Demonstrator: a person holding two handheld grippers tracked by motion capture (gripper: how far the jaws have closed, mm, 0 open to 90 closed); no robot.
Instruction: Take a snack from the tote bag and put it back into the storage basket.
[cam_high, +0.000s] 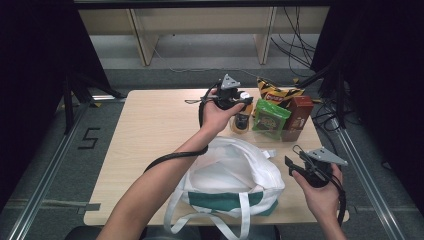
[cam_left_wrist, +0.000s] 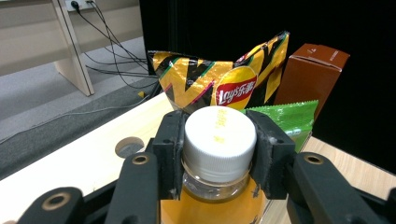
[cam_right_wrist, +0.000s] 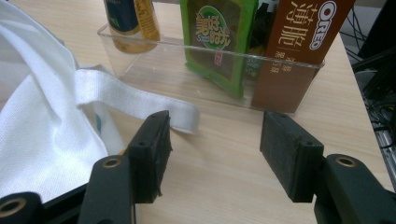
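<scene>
Clenching the bottle (cam_left_wrist: 218, 186) by its cap, left tongs (cam_left_wrist: 219, 154); right tongs (cam_right_wrist: 215, 154) released, seemingly above the table (cam_right_wrist: 224, 186).

A light wooden table (cam_high: 150, 125) stands on a grey floor (cam_high: 45, 165), where a dark figure "5" (cam_high: 89, 138) is marked off the table's left edge and metal rails (cam_high: 47, 187) run along both sides. Beyond the far edge, pale wooden furniture legs (cam_high: 142, 40) rise and black cables (cam_high: 292, 45) trail across the floor. Black curtains (cam_high: 30, 75) close in left and right.
</scene>
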